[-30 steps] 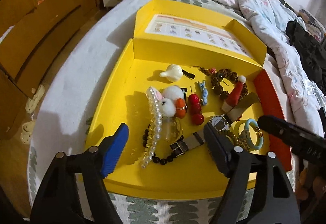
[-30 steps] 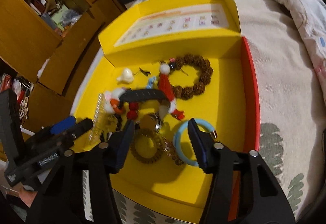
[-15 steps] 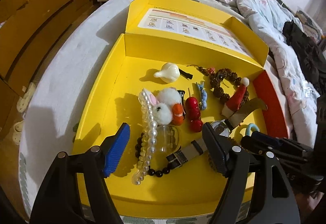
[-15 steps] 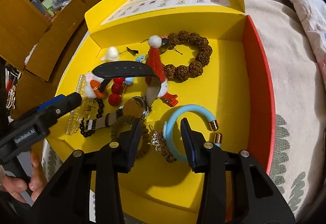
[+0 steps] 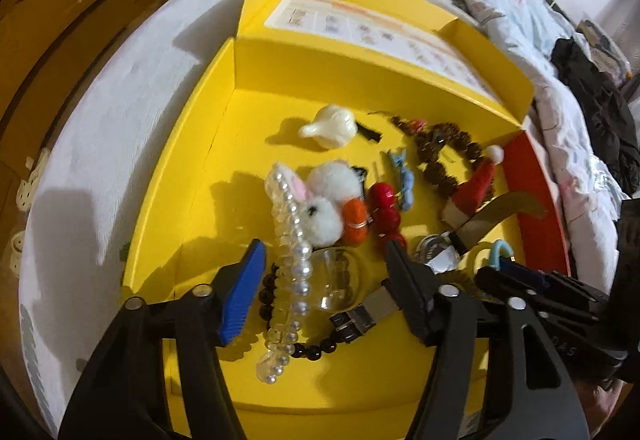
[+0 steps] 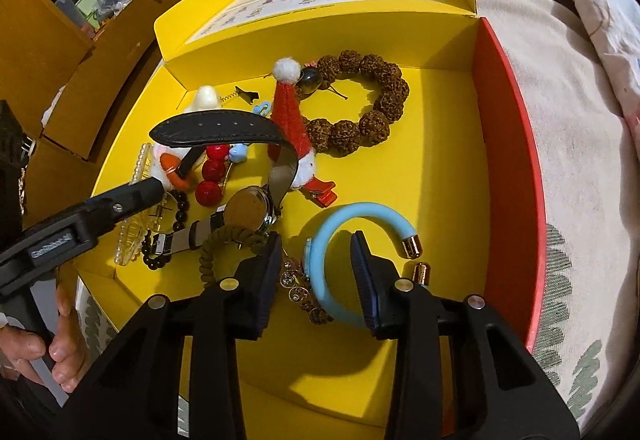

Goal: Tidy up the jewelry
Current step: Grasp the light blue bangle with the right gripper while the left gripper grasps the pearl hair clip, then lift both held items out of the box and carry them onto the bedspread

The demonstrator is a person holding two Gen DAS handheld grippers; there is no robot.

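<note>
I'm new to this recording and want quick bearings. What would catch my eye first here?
A bright yellow box on a bed, its floor strewn with jewelry. A brown bead bracelet lies toward the back, a red Santa-hat clip beside it, and a pearl strand at the left. The right gripper straddles a light blue bangle; the left gripper straddles the pearls.

Glossy pearl strand [image 5: 290,240], fuzzy rabbit [image 5: 326,208]

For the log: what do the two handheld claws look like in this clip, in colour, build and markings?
Both are black plastic clamp-style tools with two angular fingers, silver rivets at the joints and ribbed blue pads. The left claw shows one blue pad clearly. The right claw has darker blue pads. White lettering, unreadable, runs along the left claw's body. A bare hand grips its handle; no sleeve shows.
</note>
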